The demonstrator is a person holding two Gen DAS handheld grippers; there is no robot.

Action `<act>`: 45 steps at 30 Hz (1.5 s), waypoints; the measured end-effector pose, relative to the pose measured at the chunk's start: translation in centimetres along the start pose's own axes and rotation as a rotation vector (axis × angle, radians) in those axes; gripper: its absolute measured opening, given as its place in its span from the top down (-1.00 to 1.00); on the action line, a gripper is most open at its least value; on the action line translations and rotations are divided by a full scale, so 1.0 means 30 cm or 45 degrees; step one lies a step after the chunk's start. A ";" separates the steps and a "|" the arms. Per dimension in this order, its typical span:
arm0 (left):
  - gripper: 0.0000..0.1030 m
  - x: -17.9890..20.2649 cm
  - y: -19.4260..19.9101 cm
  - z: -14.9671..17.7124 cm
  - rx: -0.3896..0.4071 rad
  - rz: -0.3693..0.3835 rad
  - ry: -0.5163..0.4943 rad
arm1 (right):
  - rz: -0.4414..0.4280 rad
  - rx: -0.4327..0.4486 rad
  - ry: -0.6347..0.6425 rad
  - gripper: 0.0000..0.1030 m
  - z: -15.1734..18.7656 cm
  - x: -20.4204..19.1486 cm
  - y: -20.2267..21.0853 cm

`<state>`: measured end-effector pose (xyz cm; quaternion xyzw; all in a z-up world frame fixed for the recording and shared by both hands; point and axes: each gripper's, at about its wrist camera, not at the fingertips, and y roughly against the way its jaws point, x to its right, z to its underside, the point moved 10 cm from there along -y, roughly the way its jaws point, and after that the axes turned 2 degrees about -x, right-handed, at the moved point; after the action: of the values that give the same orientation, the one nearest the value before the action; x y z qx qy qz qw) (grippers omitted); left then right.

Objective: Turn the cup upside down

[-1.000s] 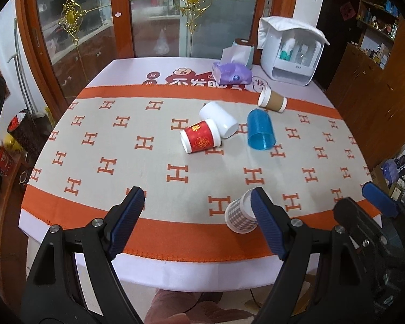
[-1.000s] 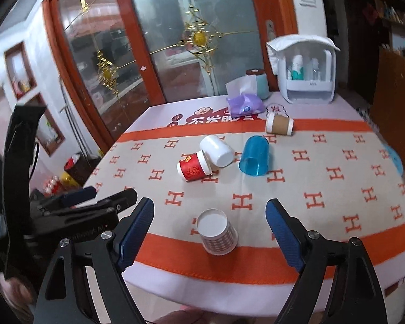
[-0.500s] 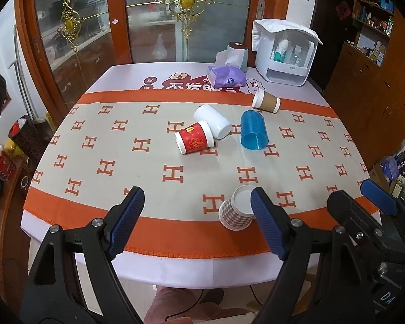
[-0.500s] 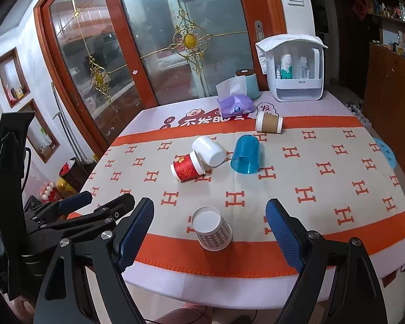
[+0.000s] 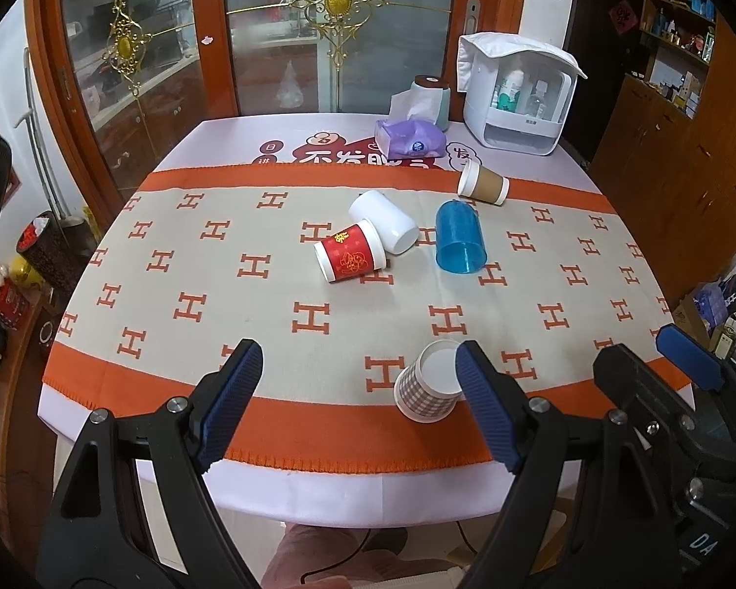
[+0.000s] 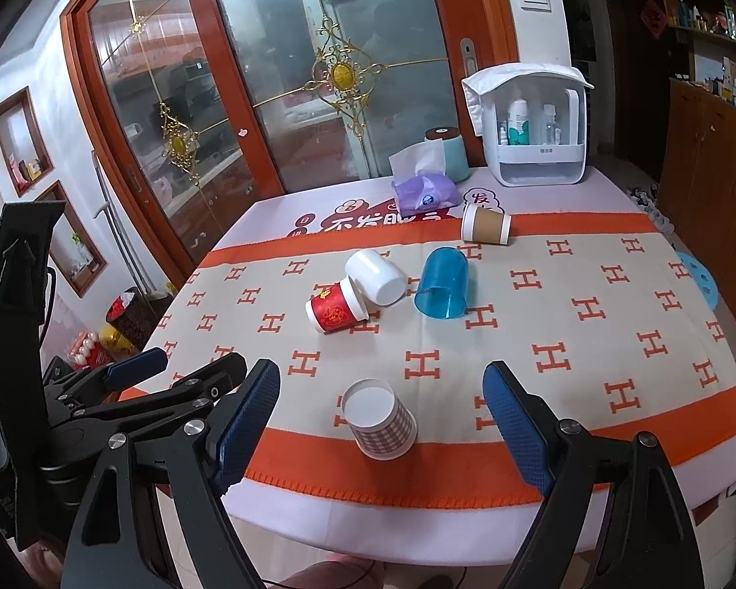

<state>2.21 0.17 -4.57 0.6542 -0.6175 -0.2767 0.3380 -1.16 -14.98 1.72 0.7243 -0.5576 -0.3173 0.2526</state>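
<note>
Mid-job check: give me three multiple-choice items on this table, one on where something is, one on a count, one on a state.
1. Where is the checked cup?
A. by the white organiser
B. near the table's front edge
C. inside the blue cup

2. How many cups are on the tablecloth?
A. three
B. five
C. seven

3. How are both grippers?
A. open, empty
B. shut on a cup
C. out of view

Answers: 1 B, it sits at the near orange band. 2 B, checked, red, white, blue, brown. 3 A, left gripper and right gripper hold nothing.
</note>
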 end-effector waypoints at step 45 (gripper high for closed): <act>-0.54 -0.067 -0.078 0.002 -0.062 -0.027 0.013 | -0.055 -0.103 -0.053 -0.67 0.020 0.006 -0.169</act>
<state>3.44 2.18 -6.56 0.6536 -0.6019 -0.2918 0.3542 1.70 -13.90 -2.38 0.7187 -0.5335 -0.3600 0.2631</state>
